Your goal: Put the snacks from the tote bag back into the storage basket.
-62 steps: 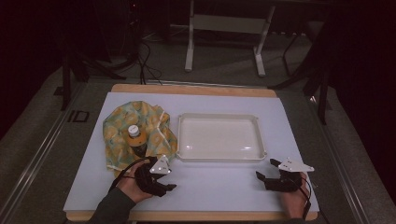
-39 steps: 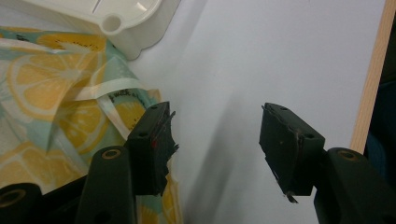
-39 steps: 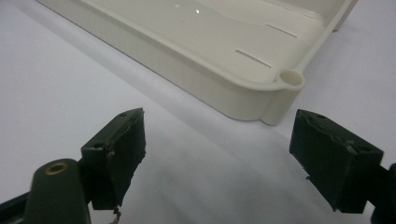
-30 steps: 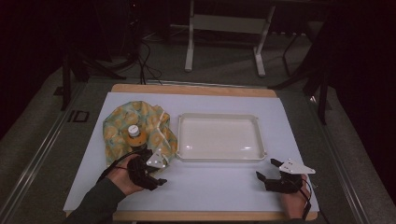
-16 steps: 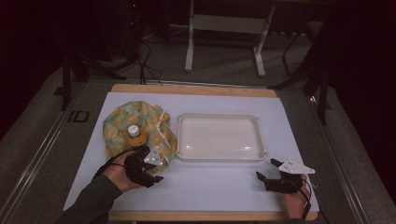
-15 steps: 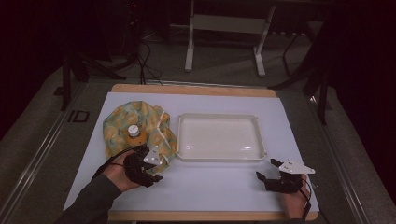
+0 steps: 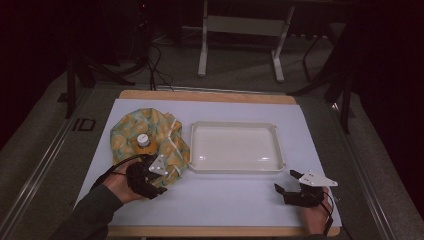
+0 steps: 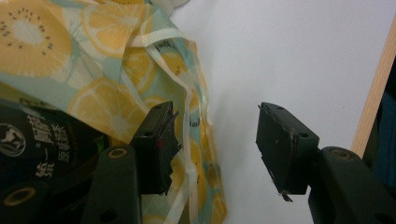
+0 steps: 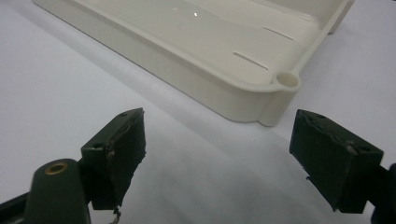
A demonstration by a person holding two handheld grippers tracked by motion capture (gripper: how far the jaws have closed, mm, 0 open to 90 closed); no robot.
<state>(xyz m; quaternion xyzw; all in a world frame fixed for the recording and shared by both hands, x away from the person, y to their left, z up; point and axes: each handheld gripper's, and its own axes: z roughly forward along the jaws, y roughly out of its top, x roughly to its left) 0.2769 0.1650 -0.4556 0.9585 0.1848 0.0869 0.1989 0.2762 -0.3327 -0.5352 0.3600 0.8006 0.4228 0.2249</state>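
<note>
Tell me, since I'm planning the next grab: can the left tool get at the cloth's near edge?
Probably yes: the left tool is open at the cloth edge, nothing between.

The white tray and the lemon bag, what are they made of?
The tray looks like smooth, glossy plastic: it glints, with moulded rounded corners. The lemon bag seems to be soft printed cloth, matte and wrinkled, with a pale drawstring, though it could be thin synthetic fabric.

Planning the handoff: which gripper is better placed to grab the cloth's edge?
Left. The left gripper sits open at the cloth edge; the right gripper rests by the tray corner.
</note>
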